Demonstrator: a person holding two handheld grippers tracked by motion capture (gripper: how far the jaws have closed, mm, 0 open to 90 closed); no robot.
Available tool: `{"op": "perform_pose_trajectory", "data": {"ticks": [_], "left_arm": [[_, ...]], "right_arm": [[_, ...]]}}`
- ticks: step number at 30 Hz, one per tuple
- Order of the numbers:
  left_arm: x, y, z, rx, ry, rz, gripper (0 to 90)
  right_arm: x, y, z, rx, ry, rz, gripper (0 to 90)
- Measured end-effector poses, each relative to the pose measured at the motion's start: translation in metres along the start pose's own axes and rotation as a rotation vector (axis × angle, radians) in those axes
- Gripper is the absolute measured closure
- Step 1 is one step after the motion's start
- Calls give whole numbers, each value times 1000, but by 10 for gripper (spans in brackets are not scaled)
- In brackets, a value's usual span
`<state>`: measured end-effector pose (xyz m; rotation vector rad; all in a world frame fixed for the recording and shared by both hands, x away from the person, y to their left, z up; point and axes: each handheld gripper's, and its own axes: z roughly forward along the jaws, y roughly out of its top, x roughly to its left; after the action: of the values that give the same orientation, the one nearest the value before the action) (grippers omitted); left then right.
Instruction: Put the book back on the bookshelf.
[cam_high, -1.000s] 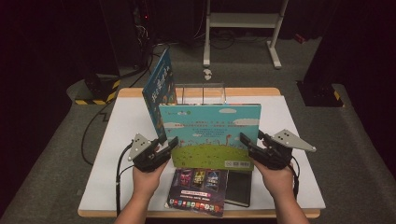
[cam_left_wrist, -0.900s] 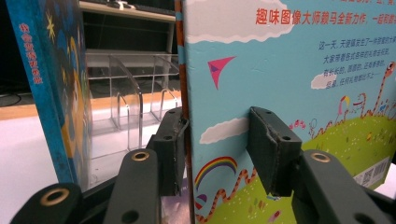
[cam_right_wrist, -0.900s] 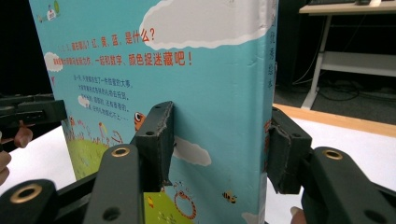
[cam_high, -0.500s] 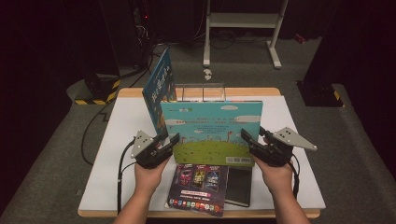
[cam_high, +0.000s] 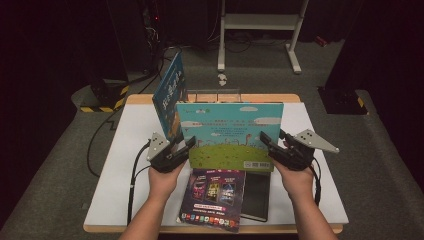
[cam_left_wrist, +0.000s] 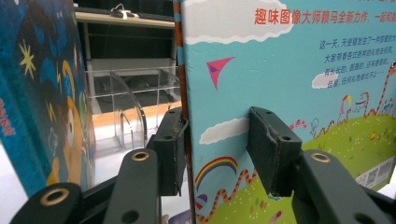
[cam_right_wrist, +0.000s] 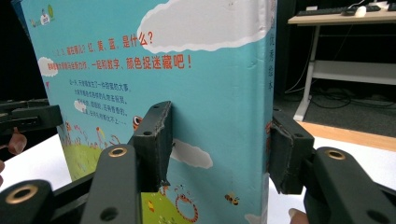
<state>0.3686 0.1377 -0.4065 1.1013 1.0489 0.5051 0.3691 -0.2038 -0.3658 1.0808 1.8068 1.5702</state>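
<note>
The picture book (cam_high: 230, 134) stood upright near the middle of the white table (cam_high: 125, 150), back cover w/ sky, clouds and green hill facing the person, lifted or resting on its lower edge – can't tell which. The left gripper (cam_high: 184, 149) met the book's left edge low down; the right gripper (cam_high: 266, 145) met its right edge at about the same height.

In the left gripper view the jaws straddled the book's edge (cam_left_wrist: 187, 116): one pad behind the cover, the other in front on the back cover near a white cloud and rainbow. The front pad seemed to stand a bit off the cover, so a firm pinch couldn't be confirmed; jaws narrow, around the edge.

In the right gripper view the jaws sat either side of the spine end (cam_right_wrist: 224, 116): one pad against the back cover, the other against the spine side. Gap about the book's thickness, pads looked to be touching – holding the book.

A second book w/ dark blue cover (cam_high: 170, 95) stood tilted just behind and left of the picture book, leaning at the clear acrylic rack (cam_high: 212, 95) at the table's far edge. In front, b/w the person's hands, a purple-covered book (cam_high: 215, 197) lay flat, partly over a black book (cam_high: 256, 195) beside it.
</note>
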Motion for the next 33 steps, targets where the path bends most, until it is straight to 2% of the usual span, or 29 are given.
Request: {"op": "perform_pose_trajectory", "data": {"ticks": [4,9,12,13,19,21,26,27,29,33], "left_arm": [[1,1,5,-2,0,-3,574],[1,4,10,-2,-2,13,574],[1,4,13,-9,-3,7,574],[2,5,13,-2,-3,18,574],[2,5,16,-16,-4,4,573],[3,5,16,-13,-4,13,573],[8,-4,16,8,2,13,572],[8,-6,14,-7,-3,14,572],[7,-7,14,-18,-3,8,571],[7,-7,13,-14,-1,18,567]], "right_arm": [[-2,2,3,-4,-4,-3,469],[-7,4,6,-14,-5,2,467],[-8,5,7,-18,-7,0,467],[-8,5,7,-19,-9,-1,468],[-7,8,9,-26,-15,-13,468],[-7,8,9,-28,-17,-19,468],[-7,2,10,-16,-18,-19,469],[-7,-1,10,-10,-19,-19,470],[-7,-5,8,-32,-13,-22,471],[-5,-5,6,-27,-15,-27,473]]}}
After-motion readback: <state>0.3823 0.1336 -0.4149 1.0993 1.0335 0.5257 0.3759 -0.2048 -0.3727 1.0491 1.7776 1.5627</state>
